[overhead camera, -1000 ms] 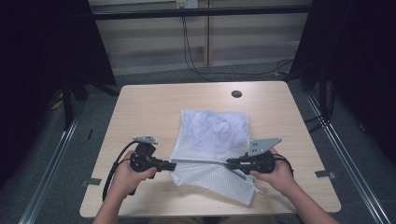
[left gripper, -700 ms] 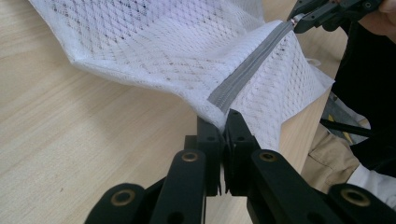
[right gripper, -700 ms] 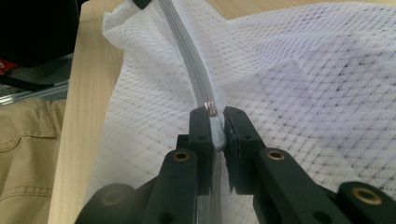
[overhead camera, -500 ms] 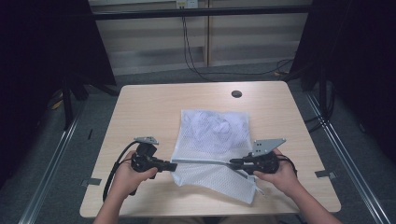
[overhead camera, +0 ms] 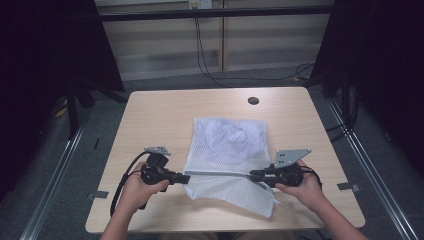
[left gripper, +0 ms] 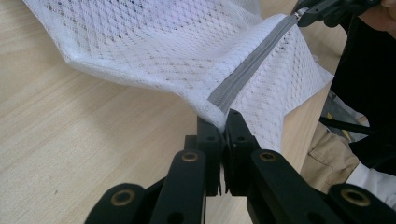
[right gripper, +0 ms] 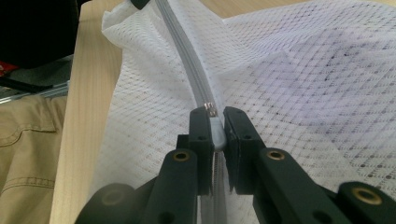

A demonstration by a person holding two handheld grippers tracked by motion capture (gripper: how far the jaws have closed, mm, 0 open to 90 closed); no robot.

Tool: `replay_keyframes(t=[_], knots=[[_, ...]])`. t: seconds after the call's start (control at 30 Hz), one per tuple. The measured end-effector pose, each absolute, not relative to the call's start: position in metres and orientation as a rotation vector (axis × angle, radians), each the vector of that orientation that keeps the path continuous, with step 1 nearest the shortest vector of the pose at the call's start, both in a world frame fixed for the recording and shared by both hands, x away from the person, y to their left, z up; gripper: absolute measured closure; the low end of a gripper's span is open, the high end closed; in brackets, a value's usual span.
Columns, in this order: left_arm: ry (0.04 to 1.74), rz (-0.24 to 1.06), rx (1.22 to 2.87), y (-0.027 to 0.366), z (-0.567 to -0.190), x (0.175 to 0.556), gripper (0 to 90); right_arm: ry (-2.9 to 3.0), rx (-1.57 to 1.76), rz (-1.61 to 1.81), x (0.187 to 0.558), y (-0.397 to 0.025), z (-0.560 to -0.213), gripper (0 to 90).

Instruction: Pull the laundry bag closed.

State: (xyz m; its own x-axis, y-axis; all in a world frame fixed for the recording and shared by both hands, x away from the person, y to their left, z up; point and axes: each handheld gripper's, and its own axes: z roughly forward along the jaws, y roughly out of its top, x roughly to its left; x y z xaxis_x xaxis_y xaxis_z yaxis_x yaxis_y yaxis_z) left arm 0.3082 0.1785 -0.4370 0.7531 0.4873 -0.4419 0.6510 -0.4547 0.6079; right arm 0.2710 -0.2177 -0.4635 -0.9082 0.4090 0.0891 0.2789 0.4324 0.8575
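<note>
Left gripper [overhead camera: 186, 177]: I hold it low over the near left part of the table, jaws pointing right; my hand wraps its handle.
Left jaws: pinched together on the left end of the mesh bag's edge, right where the grey zipper [left gripper: 243, 77] begins; in the left gripper view the cloth bunches between the two black tips.
Mesh bag [overhead camera: 230, 145]: white netting, lying on the middle of the wooden table [overhead camera: 165, 115], its far part flat with something pale crumpled inside; its near edge is lifted and pulled taut between my two grippers, and a loose flap hangs down toward the near table edge.
Zipper: a grey strip running straight from one gripper to the other along the lifted edge.
Zipper slider [right gripper: 210, 108]: small and metallic, sitting just at the tips of my right jaws.
Right gripper [overhead camera: 252, 174]: held near the right front of the table, jaws pointing left, a grey plate on top.
Right jaws: clamped on the zipper tape at the slider.
</note>
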Motion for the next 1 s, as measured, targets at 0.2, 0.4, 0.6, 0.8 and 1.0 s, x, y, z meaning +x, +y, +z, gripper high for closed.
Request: replay_keyframes(t=[0.2, 0.4, 0.6, 0.8, 1.0], knots=[[0.858, -0.265, 2.136, 0.181, -0.437, 0.309, 87.1, 2.548, 0.619, 1.478, 0.269, -0.222, -0.464, 81.9], [0.862, -0.252, 2.146, 0.18, -0.437, 0.307, 87.1, 2.543, 0.627, 1.48, 0.268, -0.228, -0.466, 81.9], [0.857, -0.262, 2.145, 0.182, -0.438, 0.307, 87.0, 2.546, 0.634, 1.468, 0.267, -0.234, -0.467, 81.9], [0.861, -0.259, 2.141, 0.182, -0.438, 0.307, 87.1, 2.541, 0.636, 1.468, 0.266, -0.237, -0.467, 81.9], [0.862, -0.263, 2.14, 0.183, -0.438, 0.307, 87.0, 2.547, 0.638, 1.458, 0.266, -0.241, -0.468, 81.9]])
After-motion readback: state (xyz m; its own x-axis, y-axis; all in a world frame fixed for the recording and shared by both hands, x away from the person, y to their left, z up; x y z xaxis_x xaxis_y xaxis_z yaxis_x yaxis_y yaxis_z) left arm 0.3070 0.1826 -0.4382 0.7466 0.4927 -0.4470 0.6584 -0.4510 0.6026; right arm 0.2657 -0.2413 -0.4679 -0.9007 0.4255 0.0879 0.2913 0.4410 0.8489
